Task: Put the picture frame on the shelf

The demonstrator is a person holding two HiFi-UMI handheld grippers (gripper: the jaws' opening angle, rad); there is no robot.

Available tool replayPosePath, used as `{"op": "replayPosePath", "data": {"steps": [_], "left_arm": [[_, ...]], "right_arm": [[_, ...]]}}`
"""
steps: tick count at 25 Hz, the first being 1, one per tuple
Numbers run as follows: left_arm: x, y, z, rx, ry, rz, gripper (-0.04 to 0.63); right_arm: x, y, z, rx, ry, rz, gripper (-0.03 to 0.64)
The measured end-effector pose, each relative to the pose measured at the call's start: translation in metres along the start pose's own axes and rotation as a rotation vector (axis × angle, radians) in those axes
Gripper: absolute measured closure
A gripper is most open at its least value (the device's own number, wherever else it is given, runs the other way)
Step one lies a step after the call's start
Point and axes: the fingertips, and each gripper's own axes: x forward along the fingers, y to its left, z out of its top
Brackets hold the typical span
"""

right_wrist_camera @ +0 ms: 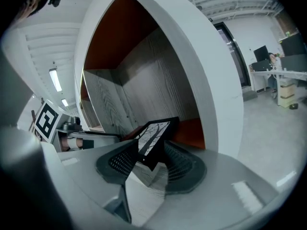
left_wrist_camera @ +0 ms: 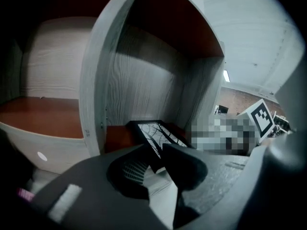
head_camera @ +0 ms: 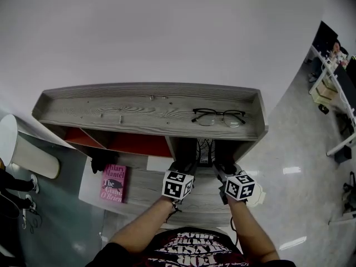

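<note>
A black picture frame with a bare-branch print sits at the mouth of the right compartment of a grey wooden shelf unit with red-brown inner panels. My left gripper is shut on the frame's left side and my right gripper on its right side. In the left gripper view the frame runs from between the jaws of the left gripper into the compartment. In the right gripper view the frame stands tilted, its near corner pinched in the right gripper.
Black-rimmed glasses lie on the shelf unit's top at the right, with small screws to the left. A pink book lies on the lower ledge at the left. The left compartment is open. Office desks stand far right.
</note>
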Motion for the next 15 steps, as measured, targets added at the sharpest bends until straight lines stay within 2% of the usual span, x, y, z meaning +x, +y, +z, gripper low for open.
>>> {"op": "replayPosePath", "data": {"steps": [4,6,8,10,11,13,15], "left_arm": [[-0.017,-0.003,0.003,0.007,-0.055,-0.002,0.485],[-0.031,-0.004,0.004,-0.002,-0.085,-0.009,0.486],[-0.048,-0.005,0.003,-0.011,-0.114,-0.014,0.488],[-0.067,-0.007,0.003,-0.013,-0.141,-0.025,0.506],[-0.079,-0.007,0.002,-0.011,-0.156,-0.029,0.52],[-0.104,-0.004,0.002,-0.004,-0.193,-0.019,0.595],[-0.13,0.003,0.002,0.004,-0.227,0.016,0.595]], "right_arm": [[-0.015,0.005,0.006,-0.014,-0.045,-0.021,0.418],[-0.028,0.011,0.008,-0.019,-0.072,-0.027,0.444],[-0.043,0.023,0.011,-0.033,-0.114,-0.012,0.511],[-0.057,0.042,0.016,-0.074,-0.164,0.026,0.589],[-0.064,0.052,0.018,-0.105,-0.182,0.043,0.589],[-0.075,0.074,0.019,-0.177,-0.2,0.058,0.589],[-0.085,0.093,0.018,-0.236,-0.204,0.052,0.589]]}}
